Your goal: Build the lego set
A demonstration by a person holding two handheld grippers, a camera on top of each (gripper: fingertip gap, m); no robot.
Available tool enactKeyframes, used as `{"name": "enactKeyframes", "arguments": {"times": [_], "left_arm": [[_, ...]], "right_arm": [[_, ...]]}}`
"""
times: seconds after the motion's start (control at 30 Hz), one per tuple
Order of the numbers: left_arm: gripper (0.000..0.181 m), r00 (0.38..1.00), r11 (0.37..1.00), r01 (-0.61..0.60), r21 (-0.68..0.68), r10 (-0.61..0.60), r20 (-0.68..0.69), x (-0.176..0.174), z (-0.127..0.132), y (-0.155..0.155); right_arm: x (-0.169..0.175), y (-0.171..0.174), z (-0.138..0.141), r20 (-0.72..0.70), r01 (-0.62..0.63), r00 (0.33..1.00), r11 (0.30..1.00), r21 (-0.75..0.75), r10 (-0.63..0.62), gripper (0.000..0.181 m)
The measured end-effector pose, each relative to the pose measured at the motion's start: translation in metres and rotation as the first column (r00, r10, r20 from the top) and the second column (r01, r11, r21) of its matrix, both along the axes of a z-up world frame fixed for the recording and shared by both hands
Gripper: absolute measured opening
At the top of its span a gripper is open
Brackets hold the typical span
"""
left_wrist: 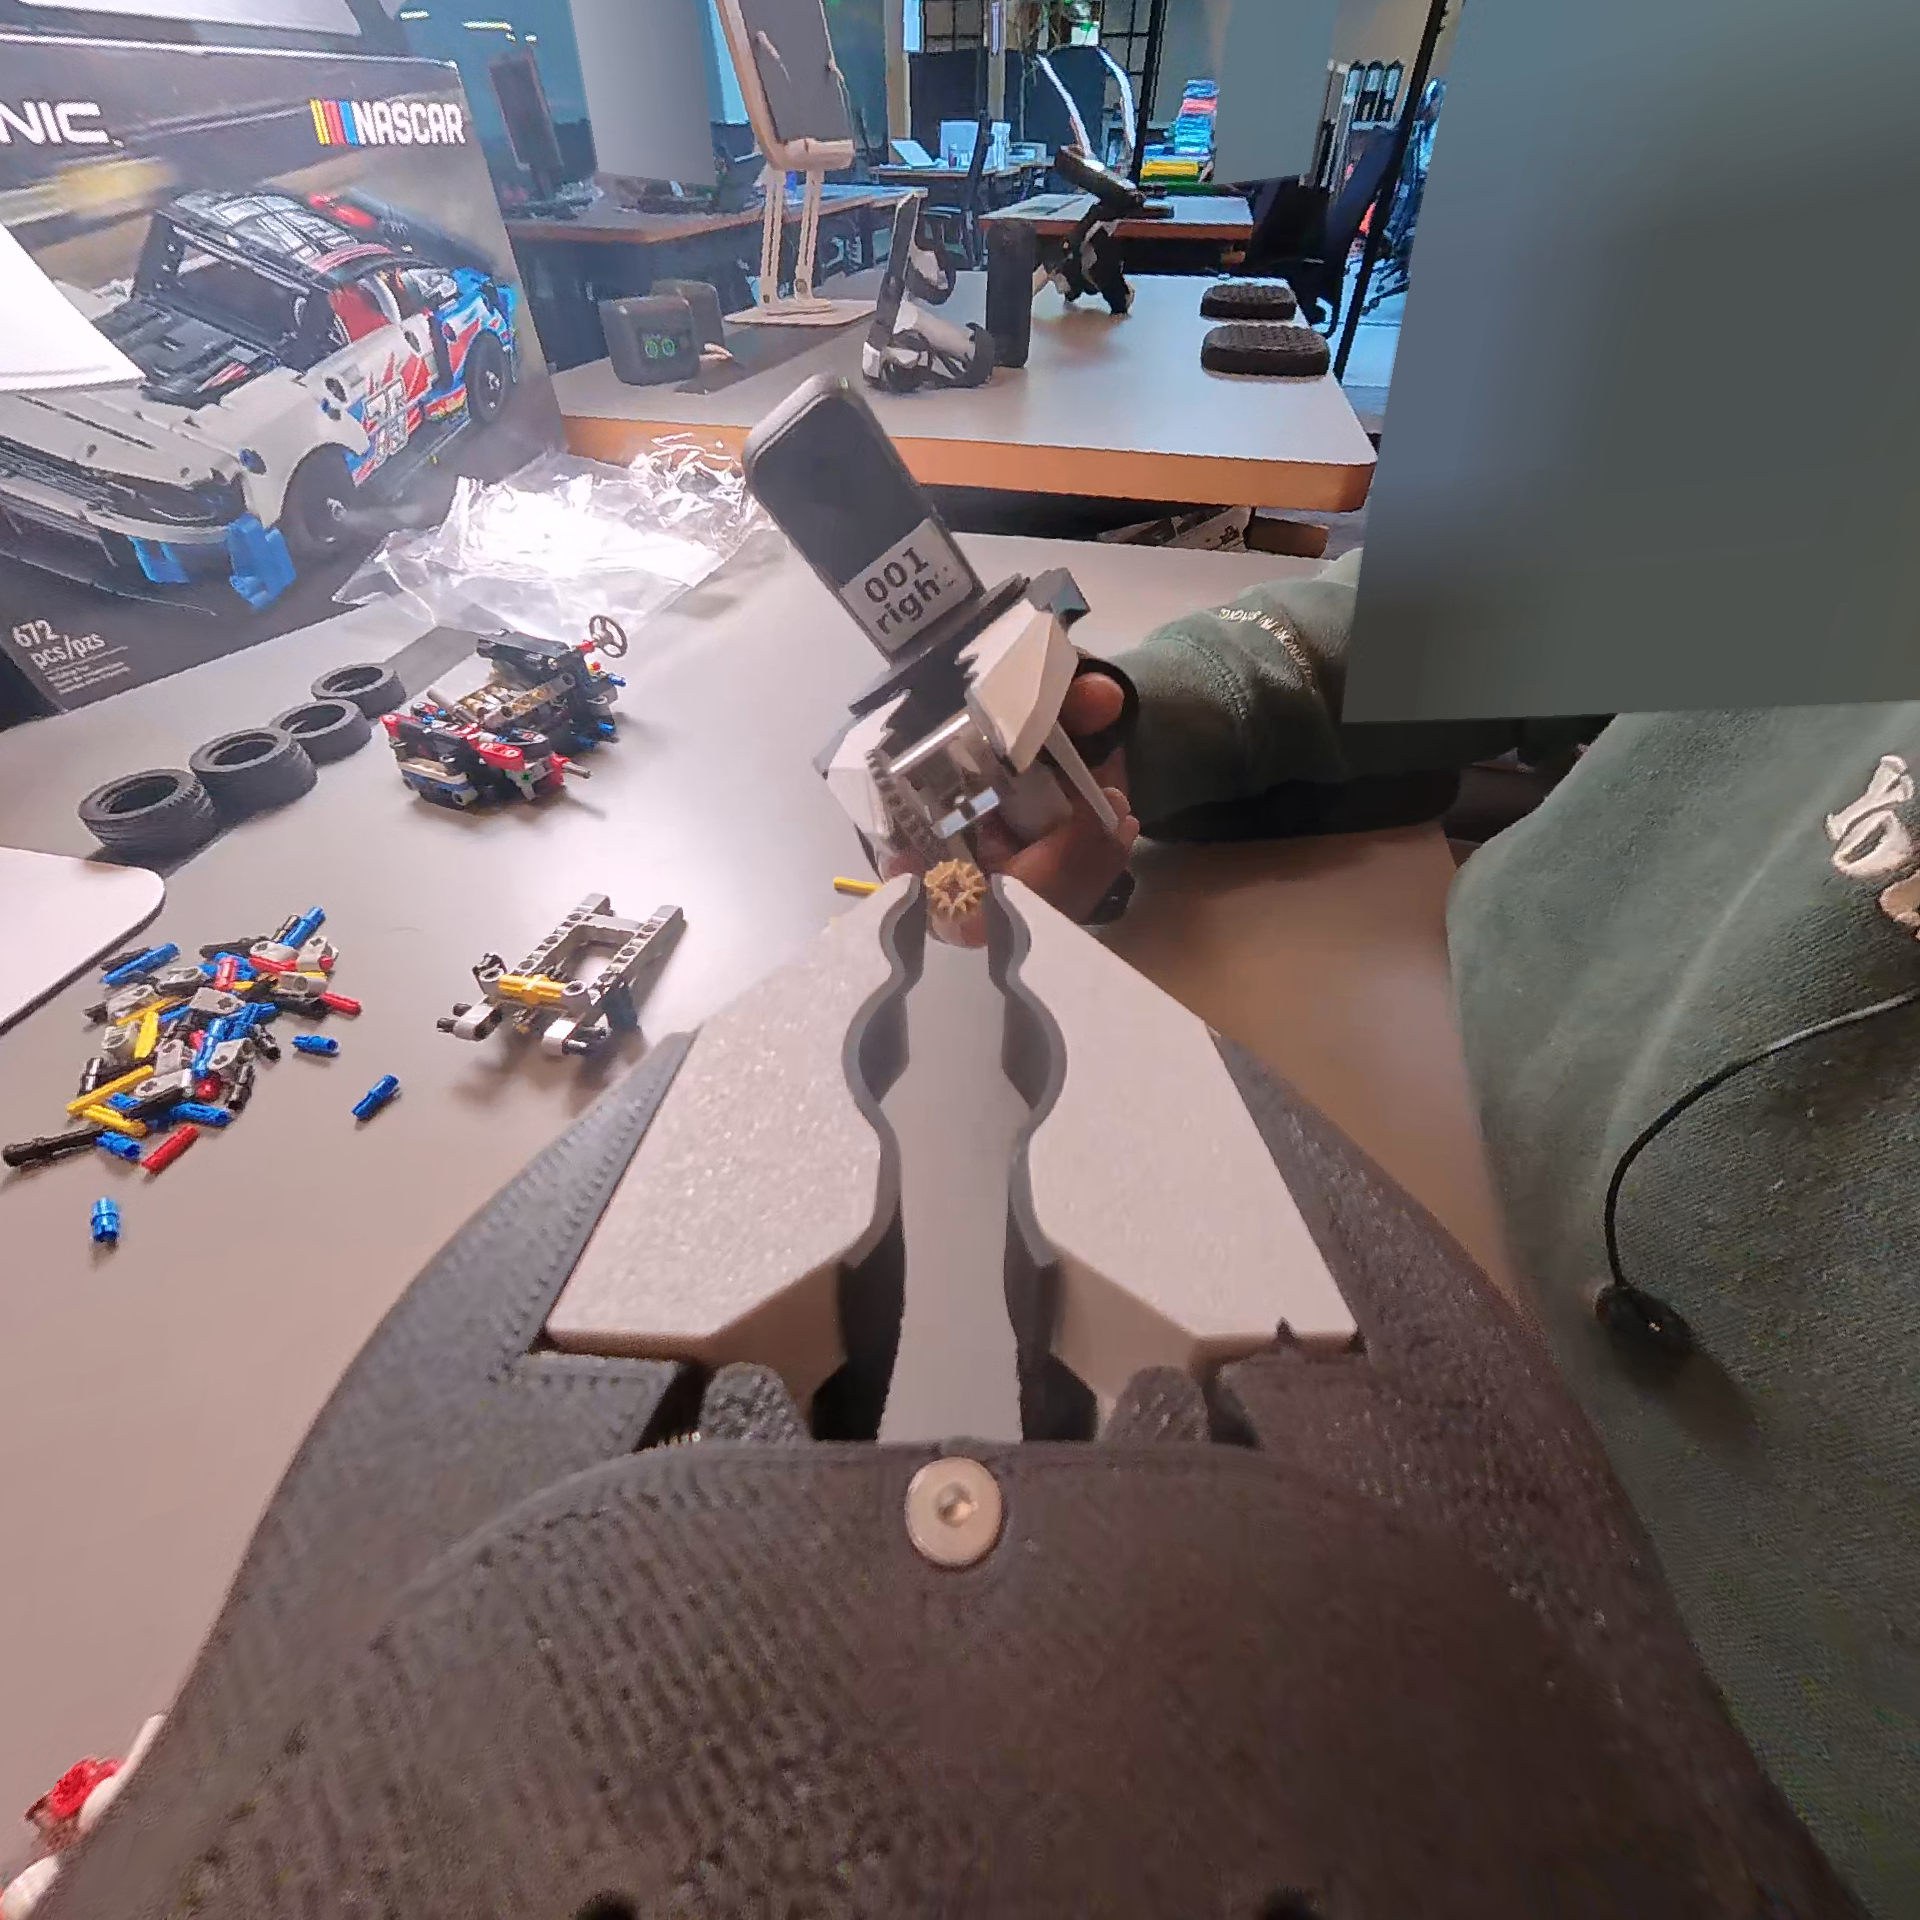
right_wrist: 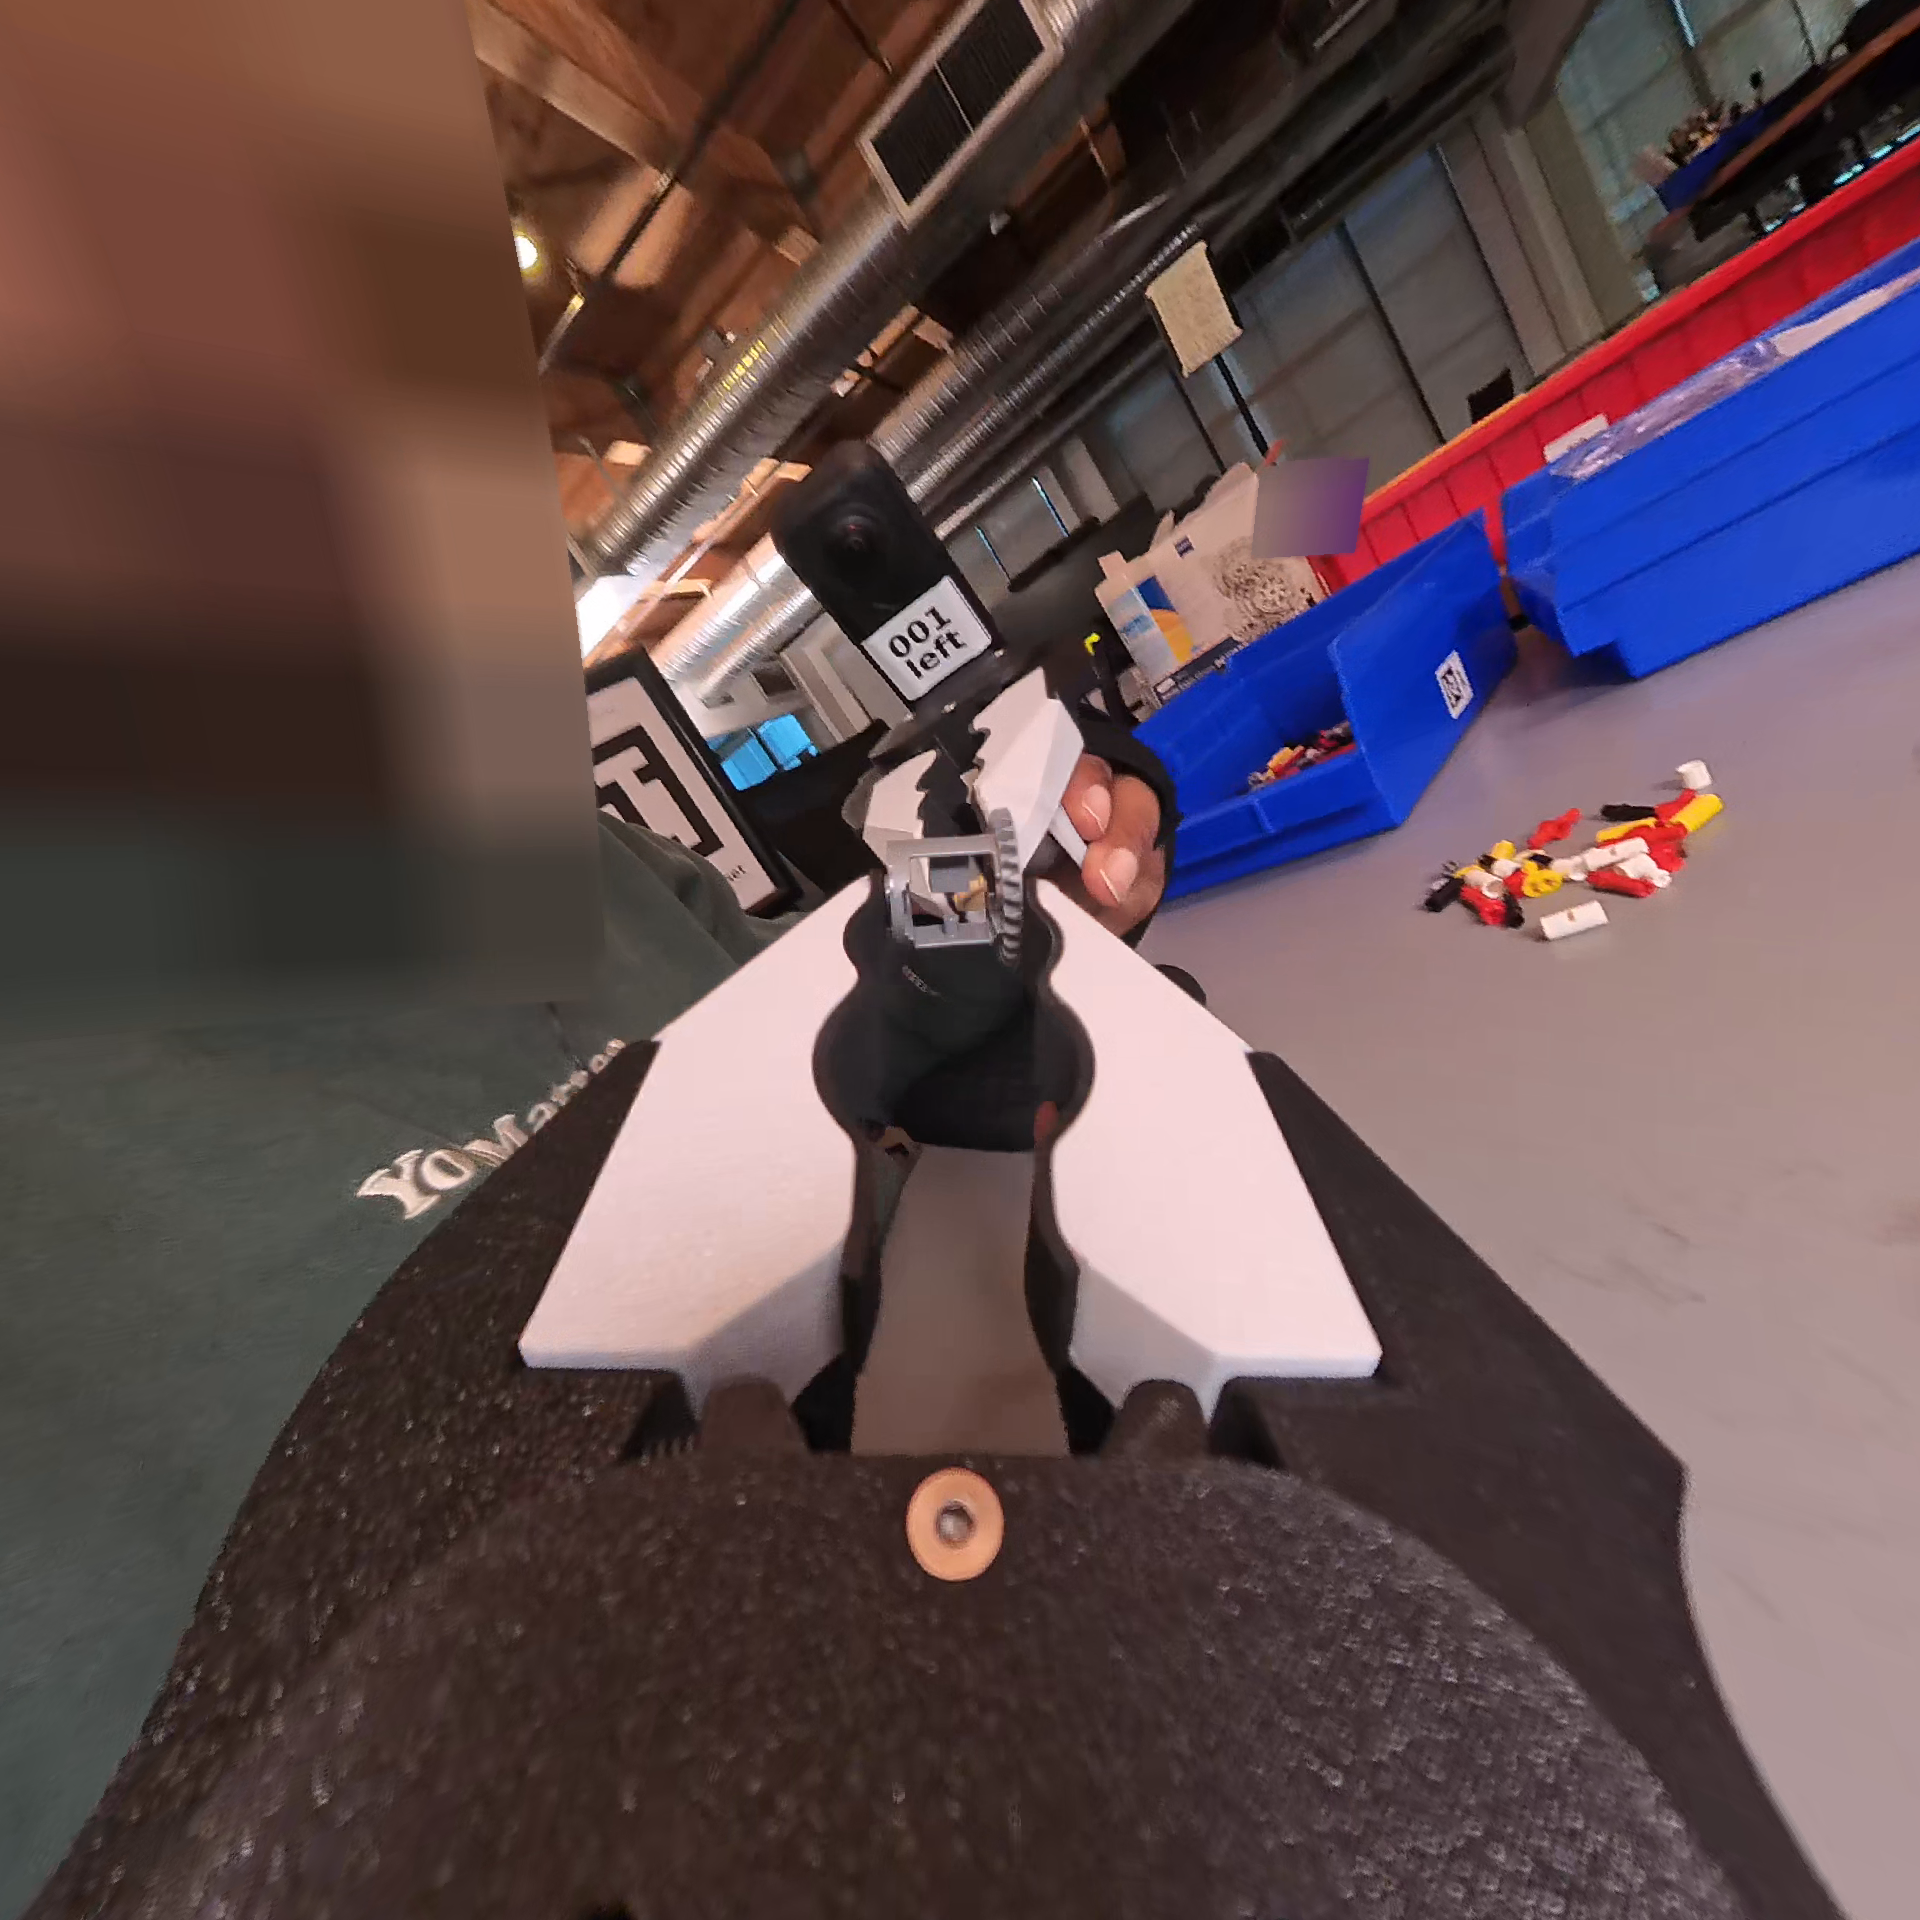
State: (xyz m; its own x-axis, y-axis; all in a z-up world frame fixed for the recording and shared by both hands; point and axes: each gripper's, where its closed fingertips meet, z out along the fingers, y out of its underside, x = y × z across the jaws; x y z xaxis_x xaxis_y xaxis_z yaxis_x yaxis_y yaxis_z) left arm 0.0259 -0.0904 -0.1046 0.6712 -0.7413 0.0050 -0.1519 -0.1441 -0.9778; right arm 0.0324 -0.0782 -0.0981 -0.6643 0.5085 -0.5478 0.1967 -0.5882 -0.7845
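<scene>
My left gripper (left_wrist: 951, 916) is shut on a small tan gear (left_wrist: 948, 902), pinched at the fingertips above the table. My right gripper (right_wrist: 951, 906) is shut on a light grey frame piece (right_wrist: 935, 896) that carries a dark toothed gear (right_wrist: 1005, 883) on one side. The two grippers point at each other, tip to tip. In the left wrist view the right gripper (left_wrist: 935, 821) holds the frame (left_wrist: 945, 774) just beyond the tan gear. In the right wrist view a bit of tan (right_wrist: 972, 891) shows inside the frame, with the left gripper (right_wrist: 961, 826) behind it.
On the grey table are a partly built car chassis (left_wrist: 509, 717), several tyres (left_wrist: 249, 758), a grey beam subassembly (left_wrist: 571, 977), a pile of small pins (left_wrist: 187, 1018), the set's box (left_wrist: 239, 343) and a clear bag (left_wrist: 561, 530). Blue bins (right_wrist: 1351, 707) and loose pieces (right_wrist: 1569, 852) lie to the right. Both grippers' tips are close together, under 4 cm apart.
</scene>
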Motion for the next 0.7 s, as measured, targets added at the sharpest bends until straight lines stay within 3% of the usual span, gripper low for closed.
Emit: {"name": "enactKeyframes", "arguments": {"times": [0.03, 0.23, 0.47, 0.7], "left_arm": [[0.009, 1.0, 1.0, 0.002, 0.003, -0.002, 0.008, 0.001, 0.001, -0.001], [0.009, 0.995, 1.0, -0.01, 0.011, 0.008, 0.103, 0.01, 0.016, 0.001], [0.009, 0.98, 0.996, -0.031, -0.079, 0.045, 0.193, 0.013, 0.017, 0.008], [0.008, 0.983, 0.992, -0.09, -0.092, 0.103, 0.151, 0.007, 0.012, 0.013]], "right_arm": [[0.001, 0.0, 0.002, -0.008, -0.01, 1.0, 1.0, -0.016, 0.009, 0.024], [0.003, 0.002, 0.009, -0.022, -0.047, 0.999, 0.995, -0.093, 0.045, 0.023], [0.001, 0.001, 0.009, -0.01, -0.065, 0.998, 0.988, -0.144, 0.064, 0.024], [-0.006, 0.003, 0.004, 0.048, -0.066, 0.996, 0.973, -0.221, 0.078, 0.023]]}}
